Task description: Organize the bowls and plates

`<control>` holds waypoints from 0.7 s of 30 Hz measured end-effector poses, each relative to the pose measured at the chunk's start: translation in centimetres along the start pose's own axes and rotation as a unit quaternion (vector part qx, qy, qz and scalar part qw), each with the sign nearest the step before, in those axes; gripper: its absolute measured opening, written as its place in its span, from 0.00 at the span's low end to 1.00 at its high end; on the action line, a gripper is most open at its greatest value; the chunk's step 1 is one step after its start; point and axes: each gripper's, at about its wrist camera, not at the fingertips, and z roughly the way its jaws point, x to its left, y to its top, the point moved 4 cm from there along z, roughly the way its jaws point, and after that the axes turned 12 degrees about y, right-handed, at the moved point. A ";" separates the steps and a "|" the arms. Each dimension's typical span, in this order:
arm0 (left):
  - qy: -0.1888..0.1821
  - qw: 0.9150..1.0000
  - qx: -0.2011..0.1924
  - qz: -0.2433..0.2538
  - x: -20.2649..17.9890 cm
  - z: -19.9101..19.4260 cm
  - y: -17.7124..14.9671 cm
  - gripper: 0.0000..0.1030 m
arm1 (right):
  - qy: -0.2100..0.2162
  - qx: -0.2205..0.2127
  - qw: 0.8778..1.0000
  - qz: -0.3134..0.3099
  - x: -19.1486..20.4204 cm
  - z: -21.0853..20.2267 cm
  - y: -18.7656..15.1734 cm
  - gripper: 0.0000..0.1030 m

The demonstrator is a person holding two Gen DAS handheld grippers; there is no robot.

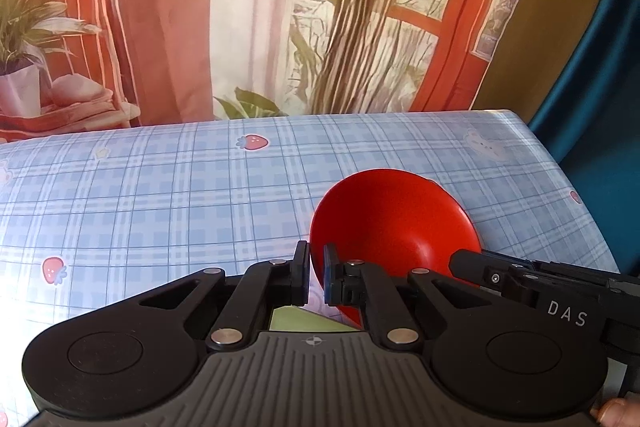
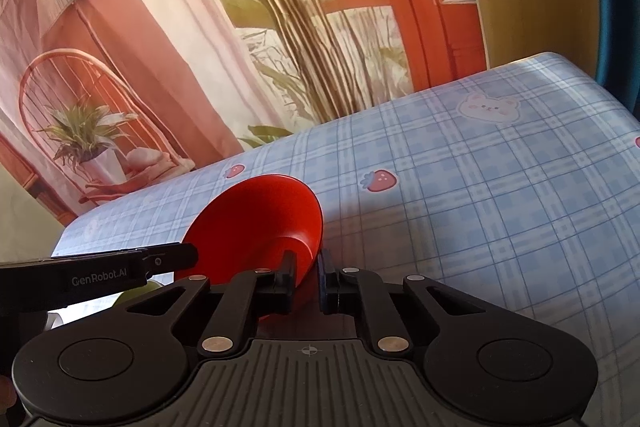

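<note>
Two grippers clamp one red bowl [image 1: 394,223] from opposite sides: your left gripper [image 1: 316,273] pinches its left rim, your right gripper [image 2: 306,277] its right rim. You hold it tilted over the blue checked tablecloth [image 1: 160,195], before a printed backdrop [image 1: 240,7].

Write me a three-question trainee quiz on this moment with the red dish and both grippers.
1. True or false: the red dish lies flat on the checked tablecloth.
2. Which grips the dish's rim? A) left gripper only B) right gripper only C) both
3. Fill in: beneath the left gripper shows a pale ____ thing.

Key: 1 false, it is tilted; 2 C; 3 green.
</note>
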 end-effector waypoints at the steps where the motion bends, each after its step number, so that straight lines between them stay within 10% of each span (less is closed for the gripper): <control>1: 0.001 1.000 -0.002 0.001 -0.1 -0.3 0.0 0.07 | 0.001 -0.002 1.000 0.000 0.0 -0.2 0.1 0.09; 21: -0.012 0.999 -0.030 0.023 -2.1 -7.9 -1.8 0.09 | 0.004 -0.041 0.999 -0.005 1.5 -7.7 -0.2 0.09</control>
